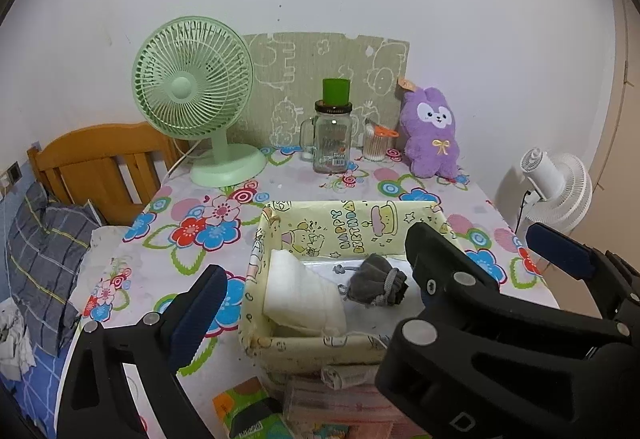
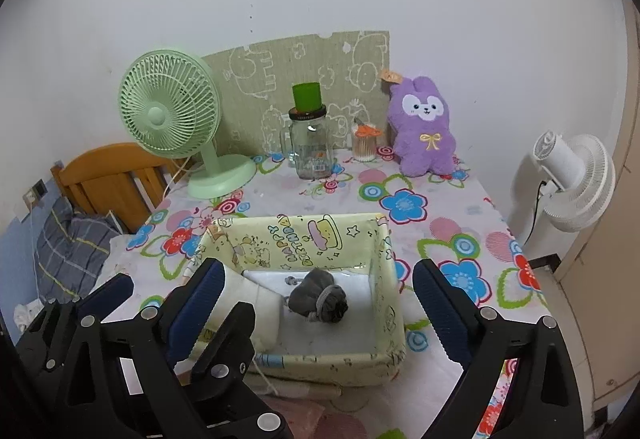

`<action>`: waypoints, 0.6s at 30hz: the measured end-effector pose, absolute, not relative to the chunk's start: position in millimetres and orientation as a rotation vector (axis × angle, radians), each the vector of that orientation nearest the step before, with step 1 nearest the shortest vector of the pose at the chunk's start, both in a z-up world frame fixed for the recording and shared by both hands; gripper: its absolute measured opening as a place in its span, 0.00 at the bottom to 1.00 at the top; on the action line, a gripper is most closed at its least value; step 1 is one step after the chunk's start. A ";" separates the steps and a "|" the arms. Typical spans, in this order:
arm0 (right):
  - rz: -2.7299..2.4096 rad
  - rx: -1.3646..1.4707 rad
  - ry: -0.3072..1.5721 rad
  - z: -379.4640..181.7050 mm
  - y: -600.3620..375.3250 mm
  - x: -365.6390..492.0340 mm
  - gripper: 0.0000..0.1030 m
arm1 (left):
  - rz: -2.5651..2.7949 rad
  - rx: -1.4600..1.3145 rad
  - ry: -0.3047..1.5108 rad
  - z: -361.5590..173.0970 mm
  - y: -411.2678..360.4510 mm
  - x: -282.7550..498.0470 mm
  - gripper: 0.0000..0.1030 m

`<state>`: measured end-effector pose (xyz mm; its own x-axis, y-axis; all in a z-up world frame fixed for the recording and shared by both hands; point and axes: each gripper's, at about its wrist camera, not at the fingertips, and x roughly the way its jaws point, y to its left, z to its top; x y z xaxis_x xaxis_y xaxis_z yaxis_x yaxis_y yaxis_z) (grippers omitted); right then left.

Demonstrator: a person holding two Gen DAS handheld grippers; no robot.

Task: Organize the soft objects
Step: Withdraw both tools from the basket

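A pale yellow fabric box (image 1: 304, 353) (image 2: 316, 359) with a "Happy Birthday" print sits on the floral table. Inside lie a folded white cloth (image 1: 300, 295) (image 2: 256, 307) and a grey drawstring pouch (image 1: 378, 285) (image 2: 320, 297). A purple plush rabbit (image 1: 432, 131) (image 2: 424, 131) leans against the wall at the back right. My left gripper (image 1: 316, 279) is open and empty over the box. My right gripper (image 2: 320, 303) is open and empty, its fingers either side of the box. The right gripper's finger (image 1: 448, 263) also shows in the left wrist view.
At the back stand a green desk fan (image 1: 196, 95) (image 2: 172, 119), a glass jar (image 1: 332, 139) (image 2: 310, 147) with a green cup on top, a cotton swab holder (image 1: 376, 145) (image 2: 364, 145) and a patterned board (image 1: 320, 79). A white floor fan (image 2: 572, 183) stands right; a wooden headboard (image 1: 100, 163) left.
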<state>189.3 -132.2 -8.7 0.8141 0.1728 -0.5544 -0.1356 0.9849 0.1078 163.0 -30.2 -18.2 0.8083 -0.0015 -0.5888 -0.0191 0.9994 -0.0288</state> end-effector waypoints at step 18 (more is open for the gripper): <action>0.113 0.063 0.526 6.8 -145.3 127.1 0.98 | 0.002 -0.018 0.555 -4.5 -40.1 109.5 0.98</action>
<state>127.1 -145.3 6.8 0.8586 0.1240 -0.4973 -0.0919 0.9918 0.0887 109.5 -40.1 -4.5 0.8496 -0.0035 -0.5273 -0.0065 0.9998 -0.0171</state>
